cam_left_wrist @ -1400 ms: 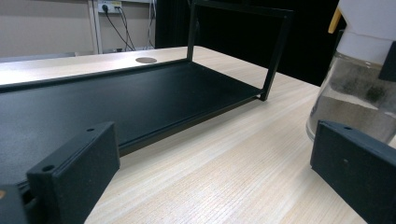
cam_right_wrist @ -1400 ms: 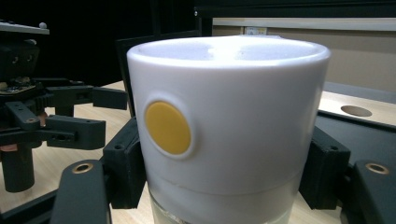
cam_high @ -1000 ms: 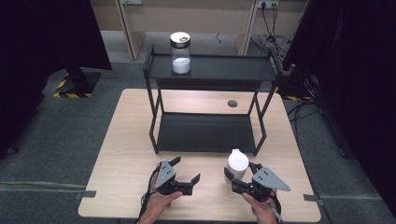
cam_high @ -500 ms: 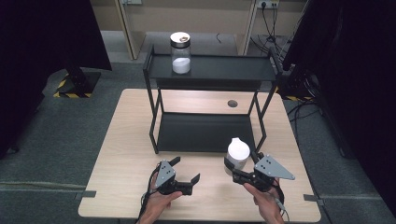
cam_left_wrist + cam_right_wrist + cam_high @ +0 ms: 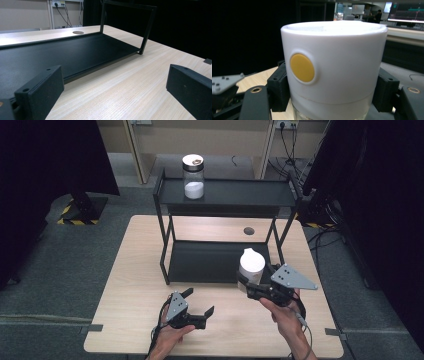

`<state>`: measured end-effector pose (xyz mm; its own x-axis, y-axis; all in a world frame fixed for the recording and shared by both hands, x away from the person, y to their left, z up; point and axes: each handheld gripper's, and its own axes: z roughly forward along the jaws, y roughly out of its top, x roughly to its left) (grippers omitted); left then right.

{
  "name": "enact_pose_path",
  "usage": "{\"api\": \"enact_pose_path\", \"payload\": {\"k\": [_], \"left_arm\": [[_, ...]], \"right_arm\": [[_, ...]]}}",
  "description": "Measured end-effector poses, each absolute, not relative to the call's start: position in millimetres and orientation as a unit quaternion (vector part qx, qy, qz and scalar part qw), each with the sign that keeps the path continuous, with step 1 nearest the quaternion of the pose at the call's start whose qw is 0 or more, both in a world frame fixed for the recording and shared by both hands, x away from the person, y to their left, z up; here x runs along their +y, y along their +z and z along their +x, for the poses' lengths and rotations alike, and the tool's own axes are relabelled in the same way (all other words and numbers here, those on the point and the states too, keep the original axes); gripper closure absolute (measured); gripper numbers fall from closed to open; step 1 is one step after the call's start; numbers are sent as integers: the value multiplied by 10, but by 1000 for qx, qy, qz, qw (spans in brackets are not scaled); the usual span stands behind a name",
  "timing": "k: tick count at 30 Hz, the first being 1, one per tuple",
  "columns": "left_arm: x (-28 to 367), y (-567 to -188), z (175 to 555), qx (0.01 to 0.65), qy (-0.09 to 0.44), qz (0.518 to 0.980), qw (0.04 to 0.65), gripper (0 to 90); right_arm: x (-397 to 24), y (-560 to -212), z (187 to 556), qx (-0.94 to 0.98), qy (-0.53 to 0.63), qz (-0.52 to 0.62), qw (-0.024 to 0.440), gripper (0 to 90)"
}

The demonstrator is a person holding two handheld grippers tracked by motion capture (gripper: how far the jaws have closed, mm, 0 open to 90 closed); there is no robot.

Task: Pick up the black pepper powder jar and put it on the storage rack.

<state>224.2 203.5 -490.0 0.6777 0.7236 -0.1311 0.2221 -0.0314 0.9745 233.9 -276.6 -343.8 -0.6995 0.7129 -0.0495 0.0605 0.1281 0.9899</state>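
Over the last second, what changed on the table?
The right hand-held gripper, shut on the white-lidded jar, carried it forward and a little to the right, to the front edge of the rack's lower shelf. The left hand-held gripper stayed open and in place, and so did the jar on the top shelf.
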Motion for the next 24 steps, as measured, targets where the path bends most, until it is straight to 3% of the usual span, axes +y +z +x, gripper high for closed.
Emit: {"api": "enact_pose_path", "payload": {"k": [24], "left_arm": [[2042,-4891,2234,344,209,685,607,8]], "right_arm": [[-2643,-2809,2655,706,603,263,262,305]]}}
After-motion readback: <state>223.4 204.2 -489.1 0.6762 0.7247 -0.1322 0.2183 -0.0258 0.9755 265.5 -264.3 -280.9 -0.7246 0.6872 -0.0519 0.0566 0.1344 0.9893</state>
